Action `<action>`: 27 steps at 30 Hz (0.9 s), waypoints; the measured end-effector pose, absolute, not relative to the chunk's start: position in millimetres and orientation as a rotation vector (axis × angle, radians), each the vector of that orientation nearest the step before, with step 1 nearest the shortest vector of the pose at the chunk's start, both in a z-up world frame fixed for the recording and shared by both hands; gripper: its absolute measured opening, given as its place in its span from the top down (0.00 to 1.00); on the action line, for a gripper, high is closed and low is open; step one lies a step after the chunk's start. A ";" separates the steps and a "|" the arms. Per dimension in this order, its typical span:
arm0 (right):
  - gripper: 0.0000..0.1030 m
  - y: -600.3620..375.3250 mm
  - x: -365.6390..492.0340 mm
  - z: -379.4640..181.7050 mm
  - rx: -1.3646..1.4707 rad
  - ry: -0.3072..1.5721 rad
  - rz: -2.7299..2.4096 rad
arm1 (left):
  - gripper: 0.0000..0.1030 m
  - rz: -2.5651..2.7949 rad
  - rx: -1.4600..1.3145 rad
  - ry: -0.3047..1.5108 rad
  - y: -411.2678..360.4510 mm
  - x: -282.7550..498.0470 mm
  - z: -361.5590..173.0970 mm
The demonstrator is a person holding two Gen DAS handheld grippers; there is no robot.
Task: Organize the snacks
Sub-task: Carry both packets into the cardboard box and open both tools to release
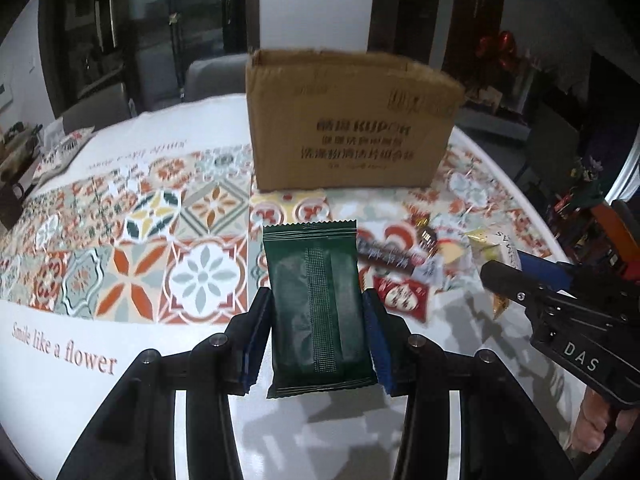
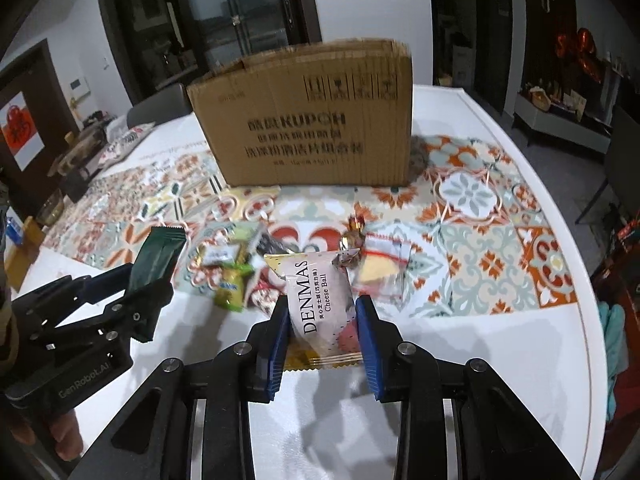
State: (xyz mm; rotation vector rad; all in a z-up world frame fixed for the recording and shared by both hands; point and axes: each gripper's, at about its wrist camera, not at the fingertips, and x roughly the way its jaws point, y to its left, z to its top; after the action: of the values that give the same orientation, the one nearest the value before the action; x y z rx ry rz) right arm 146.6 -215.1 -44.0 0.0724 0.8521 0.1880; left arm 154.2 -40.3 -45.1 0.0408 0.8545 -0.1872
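Left wrist view: we have the left tool (image 1: 316, 320) closed partway on a dark green snack packet (image 1: 316, 304), blue pads pressing both long edges, packet lifted off the surface (image 1: 100, 380) and pointing at the cardboard box (image 1: 344, 128). Box stands upright and open-topped at the far side of the patterned cloth (image 1: 160, 248). The loose snack pile (image 1: 408, 264) sits on the cloth between us and the box, to the right of the green packet. Right tool (image 1: 504, 280) enters from the right edge, beside that pile.

Right wrist view: we have the right tool (image 2: 322, 320) clamped on a white "DENMAS Cheese Ball" packet (image 2: 320, 304), pads against both sides, gap narrow, packet also raised toward the box (image 2: 308, 120). Remaining snacks (image 2: 236, 268) lie on the cloth in front of the box, just behind and to the left of the held packet; a clear-wrapped piece (image 2: 384, 260) lies to its right. Left tool (image 2: 156, 276) shows at the left with the green packet (image 2: 160, 256) in its grip. Frames are motion-blurred, so small wrappers are hard to read.
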 end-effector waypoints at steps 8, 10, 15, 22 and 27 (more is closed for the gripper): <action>0.67 -214.7 145.0 -0.7 0.061 0.742 0.214 | 0.57 -0.219 0.066 0.732 -42.1 152.0 1.9; 0.67 -213.9 146.8 10.3 0.058 0.717 0.219 | 0.57 -0.226 0.066 0.704 -41.3 153.2 12.9; 0.67 -213.5 154.3 38.8 0.051 0.651 0.230 | 0.57 -0.230 0.084 0.621 -41.7 160.9 42.9; 0.67 -211.0 174.8 72.9 0.028 0.594 0.237 | 0.57 -0.232 0.118 0.542 -42.6 178.5 75.9; 0.67 -211.0 194.8 91.4 0.020 0.578 0.246 | 0.57 -0.228 0.163 0.506 -46.6 193.5 92.1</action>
State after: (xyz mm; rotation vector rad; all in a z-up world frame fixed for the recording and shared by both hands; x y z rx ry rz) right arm 194.8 -211.0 91.4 0.0196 0.5785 0.2460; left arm 193.5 -46.6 92.1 0.1635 0.5061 -0.2284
